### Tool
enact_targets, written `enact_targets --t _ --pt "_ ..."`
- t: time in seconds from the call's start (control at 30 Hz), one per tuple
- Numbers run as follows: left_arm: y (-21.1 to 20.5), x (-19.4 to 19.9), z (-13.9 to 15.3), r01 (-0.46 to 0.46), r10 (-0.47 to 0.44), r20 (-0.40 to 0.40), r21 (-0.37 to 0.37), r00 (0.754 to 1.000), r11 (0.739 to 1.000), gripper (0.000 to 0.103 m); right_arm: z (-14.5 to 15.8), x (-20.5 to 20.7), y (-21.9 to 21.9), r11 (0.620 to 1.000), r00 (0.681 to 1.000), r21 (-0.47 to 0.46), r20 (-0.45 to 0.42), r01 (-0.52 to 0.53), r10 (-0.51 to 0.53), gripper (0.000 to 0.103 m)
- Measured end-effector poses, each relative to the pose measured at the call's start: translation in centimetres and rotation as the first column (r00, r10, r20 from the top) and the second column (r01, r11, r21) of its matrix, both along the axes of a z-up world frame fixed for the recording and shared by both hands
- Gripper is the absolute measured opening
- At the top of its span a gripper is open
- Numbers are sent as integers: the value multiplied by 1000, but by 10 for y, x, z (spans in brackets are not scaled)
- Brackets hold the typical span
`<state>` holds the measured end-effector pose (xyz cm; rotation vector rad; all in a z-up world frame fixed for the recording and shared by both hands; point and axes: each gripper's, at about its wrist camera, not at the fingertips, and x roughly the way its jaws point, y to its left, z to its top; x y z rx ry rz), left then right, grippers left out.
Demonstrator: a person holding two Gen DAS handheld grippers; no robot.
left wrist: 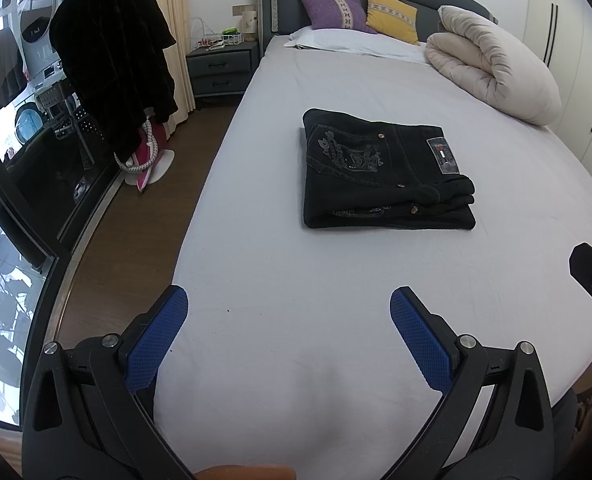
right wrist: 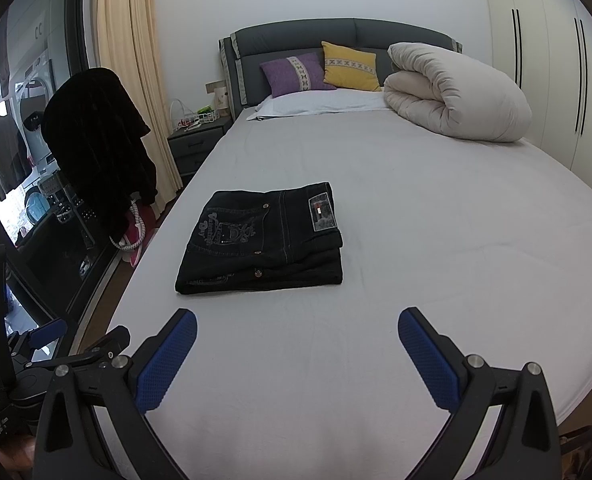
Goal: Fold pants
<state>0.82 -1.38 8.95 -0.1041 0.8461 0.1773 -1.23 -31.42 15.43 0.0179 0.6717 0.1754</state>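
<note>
Your pants (left wrist: pixel 384 168) lie folded compactly mid-frame on the bed (left wrist: pixel 296 280). Both tools, left tool (left wrist: pixel 289 334) and right tool (right wrist: pixel 298 354), gape empty; nothing seems left.

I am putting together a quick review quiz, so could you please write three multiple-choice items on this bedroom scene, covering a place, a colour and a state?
1. Where do the pants lie?
A. On the floor
B. On the bed sheet
C. On the nightstand

2. What colours are the two cushions at the headboard?
A. Purple and yellow
B. Red and green
C. Both white

3. How do the two grippers stand?
A. Both shut on the pants
B. One open, one shut
C. Both open, holding nothing

Answers: 1 B, the pants rest folded in a neat stack on the sheet. 2 A, a purple cushion sits beside a yellow cushion. 3 C, the left gripper and right gripper show wide-spread fingers with only bare sheet between them.
</note>
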Motion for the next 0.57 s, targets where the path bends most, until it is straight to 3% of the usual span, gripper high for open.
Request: enact_targets --t 0.57 --pt "4 -1 -1 3 -3 -4 -10 1000 1000 103 -2 1 0 1000 1000 4 -6 -4 4 103"
